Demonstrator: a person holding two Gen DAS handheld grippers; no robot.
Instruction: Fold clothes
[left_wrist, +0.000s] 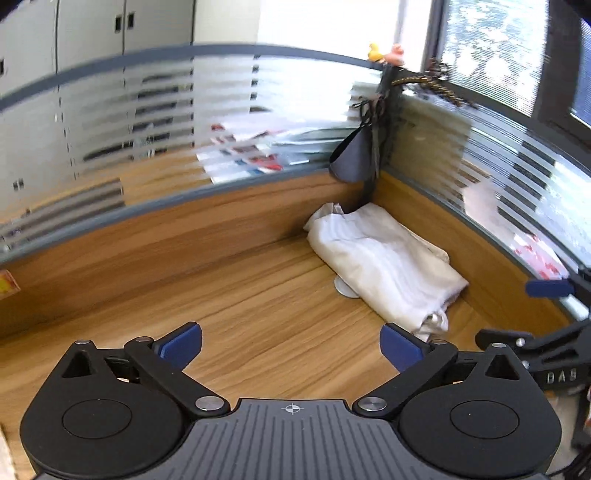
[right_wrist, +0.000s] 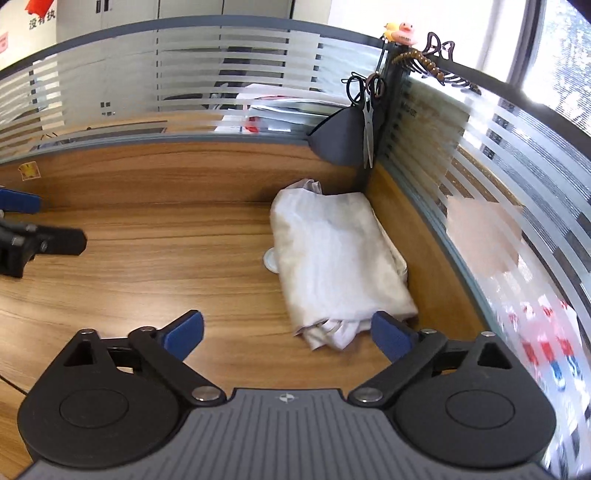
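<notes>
The folded off-white cotton garment (right_wrist: 338, 258) lies on the wood-grain bench (right_wrist: 147, 266), pushed into the corner against the partition. Both the left tongs (left_wrist: 290, 346) and the right tongs (right_wrist: 287, 335) gape wide and hold nothing. A loose bunched edge faces the right tongs; snagging it could pull the fold apart, I judge.

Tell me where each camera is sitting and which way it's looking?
Left wrist: rides on the left gripper, facing the desk corner and the folded white cloth; its open blue fingers show, the right gripper at the right edge.
Right wrist: rides on the right gripper, nearer the folded white cloth; the left gripper shows at the left edge.
Shared: cloth, hanging dark mask, wooden desk.
</notes>
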